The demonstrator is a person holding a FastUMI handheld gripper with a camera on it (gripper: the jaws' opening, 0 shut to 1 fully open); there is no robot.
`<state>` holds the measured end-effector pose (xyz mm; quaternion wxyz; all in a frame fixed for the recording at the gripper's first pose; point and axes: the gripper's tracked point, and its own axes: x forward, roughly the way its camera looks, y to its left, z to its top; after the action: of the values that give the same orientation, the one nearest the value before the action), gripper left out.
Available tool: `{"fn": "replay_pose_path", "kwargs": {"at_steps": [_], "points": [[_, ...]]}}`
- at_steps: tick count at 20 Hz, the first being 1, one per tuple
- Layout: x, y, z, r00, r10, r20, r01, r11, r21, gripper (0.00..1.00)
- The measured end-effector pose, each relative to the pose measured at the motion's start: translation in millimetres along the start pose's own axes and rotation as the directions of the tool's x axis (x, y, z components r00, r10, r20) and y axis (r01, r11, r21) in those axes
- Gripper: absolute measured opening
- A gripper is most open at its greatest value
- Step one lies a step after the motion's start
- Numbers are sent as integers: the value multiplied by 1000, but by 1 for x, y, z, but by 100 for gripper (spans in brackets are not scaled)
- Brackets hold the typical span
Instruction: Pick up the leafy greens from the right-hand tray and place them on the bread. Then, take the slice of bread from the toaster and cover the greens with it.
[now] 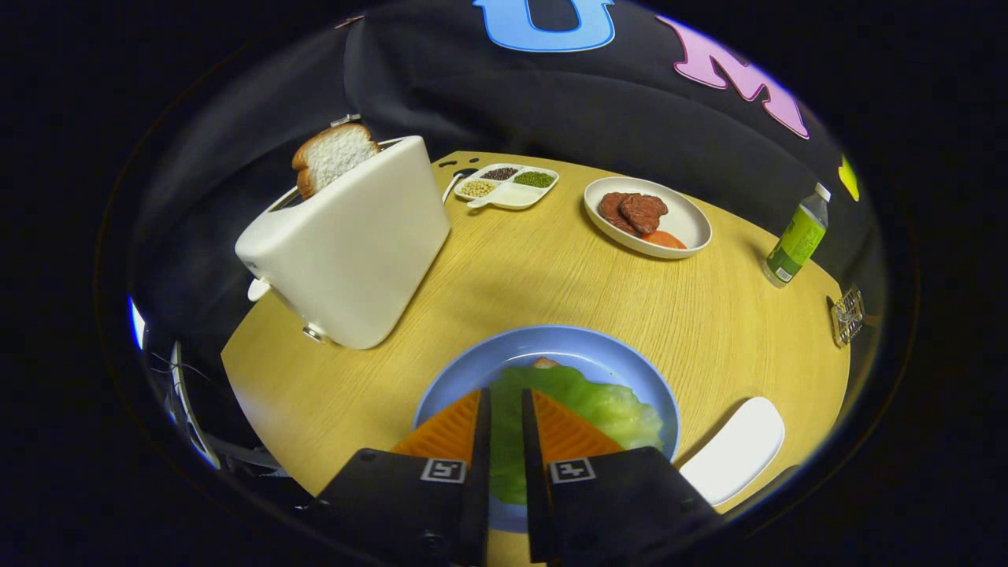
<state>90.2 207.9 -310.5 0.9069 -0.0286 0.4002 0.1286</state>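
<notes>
My gripper [505,394] hovers over the blue plate [472,370], its fingers drawn close together on the leafy greens [606,405]. The pale green leaf runs through the narrow gap between the fingers and spreads ahead and to their right across the plate. A small brown corner of bread [544,362] peeks out from under the leaf's far edge. Beyond the plate to the left stands a white toaster [354,252] with a slice of bread [331,157] sticking up out of its slot. A bare white tray [734,450] lies just right of the plate.
At the back of the round wooden table [512,268] sit a white divided dish of beans and seeds [512,185], a white plate with meat and a tomato slice [647,216], and a green bottle [797,236]. A small wire object [847,315] rests at the right rim.
</notes>
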Motion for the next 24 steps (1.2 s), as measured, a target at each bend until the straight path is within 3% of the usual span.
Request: {"fn": "replay_pose_path", "kwargs": {"at_steps": [4,8,14,15,19,24], "points": [[-20,1,7,1000,11,17,-11,1000,9,79],[-40,4,26,997,19,69,-20,1000,8,76],[-55,51,68,983,98,153,-97,995,-13,82],[-54,60,77,981,105,165,-102,994,-27,89],[-44,102,125,961,155,229,-144,988,-64,100],[-21,154,178,937,208,282,-180,976,-122,99]]}}
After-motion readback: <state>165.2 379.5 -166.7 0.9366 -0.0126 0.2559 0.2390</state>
